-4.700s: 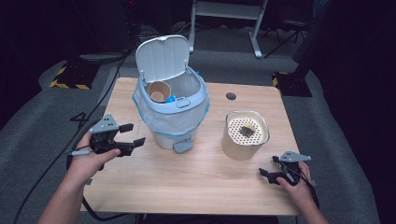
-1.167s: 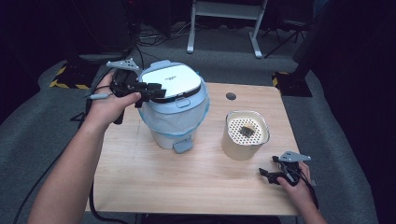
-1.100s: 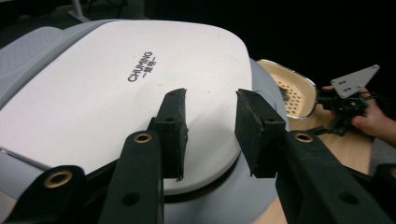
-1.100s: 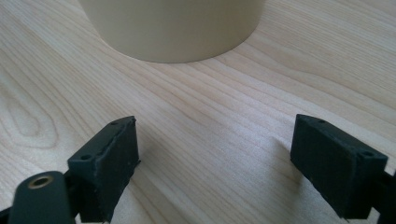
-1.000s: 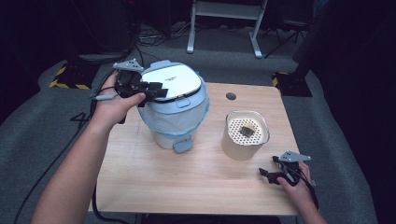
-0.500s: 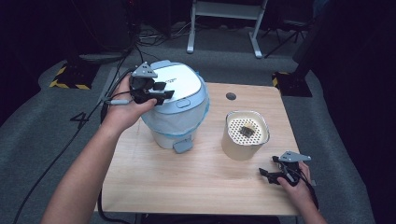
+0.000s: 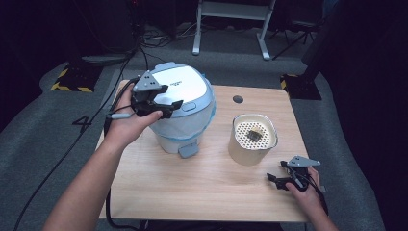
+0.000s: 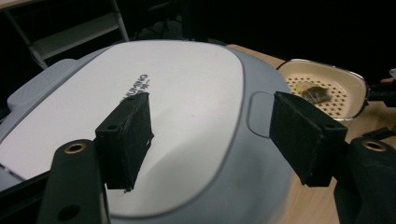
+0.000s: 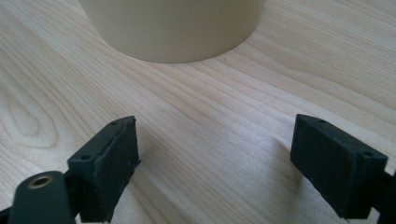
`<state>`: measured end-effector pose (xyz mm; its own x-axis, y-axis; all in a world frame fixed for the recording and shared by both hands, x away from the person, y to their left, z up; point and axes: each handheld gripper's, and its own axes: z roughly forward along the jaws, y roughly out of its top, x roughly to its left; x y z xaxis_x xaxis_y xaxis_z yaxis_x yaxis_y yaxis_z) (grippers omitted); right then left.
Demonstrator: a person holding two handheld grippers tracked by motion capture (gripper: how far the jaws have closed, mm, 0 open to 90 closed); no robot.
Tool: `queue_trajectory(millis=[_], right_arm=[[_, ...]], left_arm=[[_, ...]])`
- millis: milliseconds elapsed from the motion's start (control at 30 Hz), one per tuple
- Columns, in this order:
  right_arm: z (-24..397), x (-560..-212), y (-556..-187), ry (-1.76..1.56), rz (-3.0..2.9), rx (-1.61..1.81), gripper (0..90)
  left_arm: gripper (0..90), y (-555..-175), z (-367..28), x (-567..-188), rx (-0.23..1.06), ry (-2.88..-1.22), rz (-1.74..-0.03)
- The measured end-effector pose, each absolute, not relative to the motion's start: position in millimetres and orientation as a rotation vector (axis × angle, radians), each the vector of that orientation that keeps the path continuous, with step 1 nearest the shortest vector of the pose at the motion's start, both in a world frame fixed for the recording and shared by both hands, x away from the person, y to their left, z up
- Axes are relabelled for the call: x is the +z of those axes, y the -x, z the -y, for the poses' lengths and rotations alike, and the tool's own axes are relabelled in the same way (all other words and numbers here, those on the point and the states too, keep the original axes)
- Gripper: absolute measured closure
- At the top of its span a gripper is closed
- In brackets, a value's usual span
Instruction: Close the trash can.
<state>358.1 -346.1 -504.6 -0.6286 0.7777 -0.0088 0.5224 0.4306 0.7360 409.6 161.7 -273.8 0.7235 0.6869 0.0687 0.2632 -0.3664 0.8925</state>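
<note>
The left hand-held gripper (image 7: 166, 103) hovers directly over the pedal bin's closed lid (image 8: 177, 116), its jaws just spread apart, nothing between; the right hand-held gripper (image 7: 284, 179) rests open, well apart on the table (image 7: 202, 187).

The bin (image 7: 185, 115) has a white lid (image 7: 185, 86) with small dark lettering, a grey-blue rim and a grey pedal (image 7: 188, 150). The cup (image 7: 251, 139) is cream, its insert dotted with holes. The table (image 7: 207, 187) is pale wood grain. Both grippers (image 7: 156, 103) (image 7: 284, 180) are black with grey plates.
</note>
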Motion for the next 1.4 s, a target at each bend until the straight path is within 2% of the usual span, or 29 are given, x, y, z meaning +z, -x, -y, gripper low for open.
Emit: queue_trajectory(millis=[400,567,867,1400], right_arm=[[346.0,-504.6,-358.1,-1.112,-2.341,1.021,15.0],[346.0,-504.6,-358.1,-1.112,-2.341,1.021,15.0],[346.0,-504.6,-358.1,-1.112,-2.341,1.021,15.0],[346.0,-504.6,-358.1,-1.111,-2.341,1.021,15.0]], left_arm=[[30.0,-344.4,-176.3,-292.9,0.55,-1.94,-0.711],[30.0,-328.8,-184.1,-317.3,0.543,-1.963,-0.728],[29.5,-324.2,-196.7,-367.1,0.485,-1.982,-0.798],[26.5,-329.4,-205.2,-441.0,0.457,-2.005,-0.912]])
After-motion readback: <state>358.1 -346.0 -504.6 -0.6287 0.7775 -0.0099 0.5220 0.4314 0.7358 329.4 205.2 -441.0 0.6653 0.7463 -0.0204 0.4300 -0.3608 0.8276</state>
